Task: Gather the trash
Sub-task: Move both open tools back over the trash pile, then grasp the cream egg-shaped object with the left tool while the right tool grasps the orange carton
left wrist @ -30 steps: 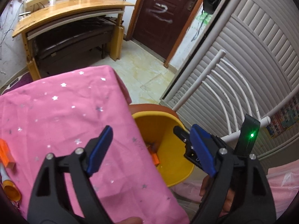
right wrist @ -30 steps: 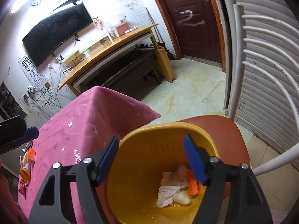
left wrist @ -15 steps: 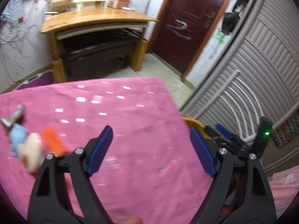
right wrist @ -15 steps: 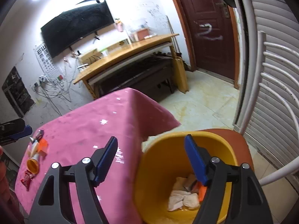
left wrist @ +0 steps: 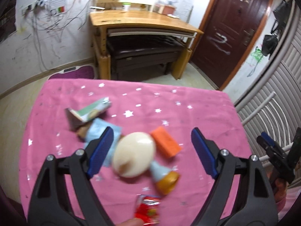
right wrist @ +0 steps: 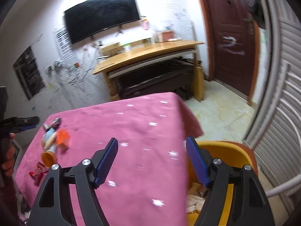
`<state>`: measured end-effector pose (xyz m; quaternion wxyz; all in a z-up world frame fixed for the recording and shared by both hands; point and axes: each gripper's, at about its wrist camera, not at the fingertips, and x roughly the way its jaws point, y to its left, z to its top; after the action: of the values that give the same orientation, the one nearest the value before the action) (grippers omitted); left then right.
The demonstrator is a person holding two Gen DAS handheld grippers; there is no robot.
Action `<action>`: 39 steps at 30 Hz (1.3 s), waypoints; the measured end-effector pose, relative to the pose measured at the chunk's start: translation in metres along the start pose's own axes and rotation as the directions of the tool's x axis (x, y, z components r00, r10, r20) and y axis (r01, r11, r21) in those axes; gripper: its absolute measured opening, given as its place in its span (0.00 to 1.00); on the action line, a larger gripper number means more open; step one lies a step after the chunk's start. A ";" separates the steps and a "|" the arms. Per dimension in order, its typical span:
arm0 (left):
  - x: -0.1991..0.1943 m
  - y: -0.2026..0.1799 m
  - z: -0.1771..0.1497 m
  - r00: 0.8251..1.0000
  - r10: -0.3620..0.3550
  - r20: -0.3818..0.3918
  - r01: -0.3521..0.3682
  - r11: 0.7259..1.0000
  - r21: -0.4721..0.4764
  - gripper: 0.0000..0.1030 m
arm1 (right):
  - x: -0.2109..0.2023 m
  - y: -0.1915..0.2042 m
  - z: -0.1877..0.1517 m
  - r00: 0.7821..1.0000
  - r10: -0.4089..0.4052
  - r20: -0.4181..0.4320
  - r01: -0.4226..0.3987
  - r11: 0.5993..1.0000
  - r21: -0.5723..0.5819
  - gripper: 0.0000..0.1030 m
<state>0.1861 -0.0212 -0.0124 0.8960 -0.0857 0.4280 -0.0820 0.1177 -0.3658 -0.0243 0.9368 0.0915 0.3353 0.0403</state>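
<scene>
Your left gripper [left wrist: 150, 150] hangs over a huddle of trash on the pink tablecloth [left wrist: 197, 113], its blue jaws spread wide and empty, likely framing the cream, egg-shaped piece [left wrist: 134, 154] for pickup. An orange block [left wrist: 165, 145] and red wrapper [left wrist: 147, 210] lie just beside it. Your right gripper [right wrist: 152, 162], also apart and empty, waits by the yellow bin [right wrist: 242, 156] at the table's edge, where crumpled paper [right wrist: 195, 197] already lies.
</scene>
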 end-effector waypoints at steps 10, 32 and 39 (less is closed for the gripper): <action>0.015 0.029 -0.020 0.998 -0.024 -0.051 0.023 1.000 -0.008 0.78 | 0.042 0.100 0.011 0.989 0.106 -0.100 -0.123 0.975 -0.183 0.68; 0.054 0.007 -0.035 0.995 -0.050 -0.082 0.069 0.968 0.242 0.62 | 0.090 0.152 0.009 0.972 0.123 -0.200 -0.180 0.936 -0.301 0.72; 0.056 0.006 -0.039 0.996 -0.053 -0.066 0.070 0.959 0.276 0.61 | 0.096 0.158 0.009 0.970 0.124 -0.211 -0.187 0.930 -0.316 0.74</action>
<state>0.1911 -0.0310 -0.0798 0.8835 0.0299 0.4349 -0.1715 0.1953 -0.1990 -0.0461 0.8967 -0.0462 0.4021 0.1792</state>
